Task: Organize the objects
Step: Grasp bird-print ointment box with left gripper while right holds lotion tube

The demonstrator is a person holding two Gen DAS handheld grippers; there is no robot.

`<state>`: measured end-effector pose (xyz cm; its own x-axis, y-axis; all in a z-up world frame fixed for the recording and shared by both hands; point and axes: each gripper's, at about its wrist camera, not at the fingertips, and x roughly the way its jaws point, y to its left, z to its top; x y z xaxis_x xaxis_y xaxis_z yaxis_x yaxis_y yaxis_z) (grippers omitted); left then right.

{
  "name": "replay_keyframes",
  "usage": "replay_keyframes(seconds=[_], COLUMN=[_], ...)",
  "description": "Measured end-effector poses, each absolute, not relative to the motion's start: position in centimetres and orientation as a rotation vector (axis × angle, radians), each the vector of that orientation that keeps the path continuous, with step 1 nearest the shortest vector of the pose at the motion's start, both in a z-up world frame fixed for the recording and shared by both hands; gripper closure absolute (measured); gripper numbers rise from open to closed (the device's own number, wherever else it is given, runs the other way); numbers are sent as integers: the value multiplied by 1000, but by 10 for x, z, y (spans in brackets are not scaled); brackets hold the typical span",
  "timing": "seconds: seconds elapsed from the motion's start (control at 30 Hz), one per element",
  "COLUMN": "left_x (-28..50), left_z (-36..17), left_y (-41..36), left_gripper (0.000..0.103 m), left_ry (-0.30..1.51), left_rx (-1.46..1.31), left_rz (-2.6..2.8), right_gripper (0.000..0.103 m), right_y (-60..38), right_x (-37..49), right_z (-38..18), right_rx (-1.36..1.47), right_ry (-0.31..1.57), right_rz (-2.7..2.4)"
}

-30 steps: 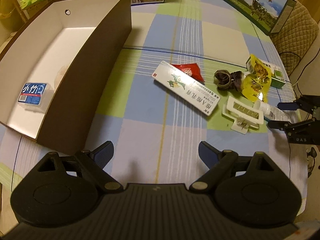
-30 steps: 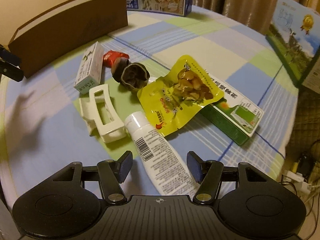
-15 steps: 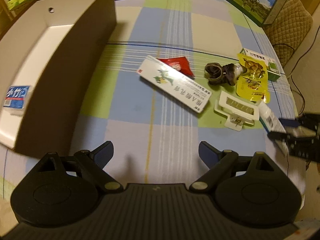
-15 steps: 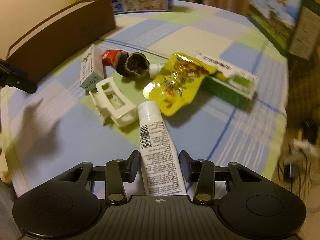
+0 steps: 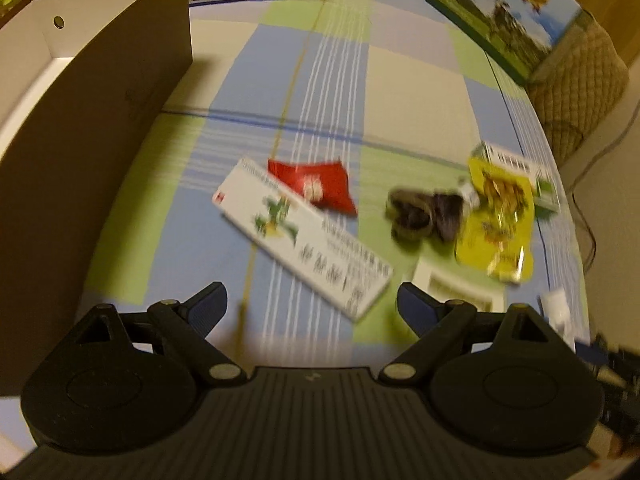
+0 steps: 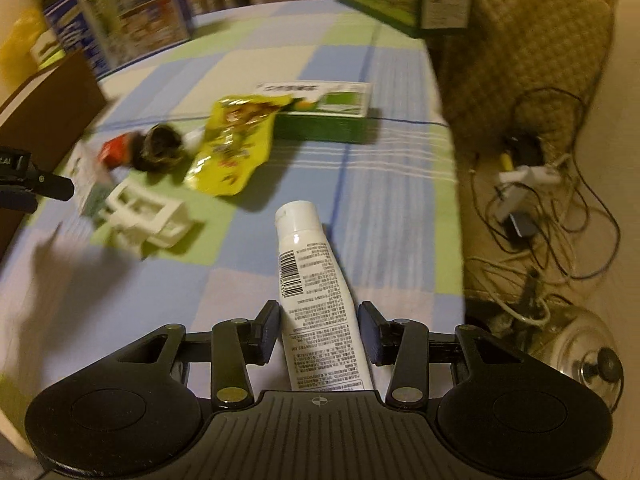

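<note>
1. Lifted clear of the checked tablecloth (image 6: 400, 184), the white tube (image 6: 316, 292) now rides clamped in the right gripper (image 6: 319, 330).
2. Left gripper (image 5: 310, 300) hovers spread, empty.
3. Brown box (image 5: 92, 128) likely next.

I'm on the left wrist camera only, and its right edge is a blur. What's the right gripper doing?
Observer: The right gripper is shut on a white tube.
Operator: Which way does its cap point?
Observer: Away from the gripper, roughly toward the green box.
Operator: Anything past the table edge on that side?
Observer: Tangled cables lie on the floor.
</note>
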<state>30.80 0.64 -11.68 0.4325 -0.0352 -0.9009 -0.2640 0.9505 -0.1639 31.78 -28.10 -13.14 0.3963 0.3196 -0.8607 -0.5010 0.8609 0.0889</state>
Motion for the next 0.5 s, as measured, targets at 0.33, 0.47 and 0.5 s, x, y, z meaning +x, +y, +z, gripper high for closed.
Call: replay_keyframes(seconds=[0.33,0.47,0.5], left_x=[344,338,335], left_z=[-147,-144,-144], left_y=[20,21,22], left_gripper=[25,44,51], left_ry=[1138,1128,1126], left_rx=[-368,-309,-297], left_rz=[226,208,201], right_gripper=[63,63,63], right_y=[-288,-289,-289], right_x=[330,329,329], right_z=[-131,-132,-132], right_rx=[-156,-149,-150], right_ry=[1023,1017,1016], right_rz=[443,443,443])
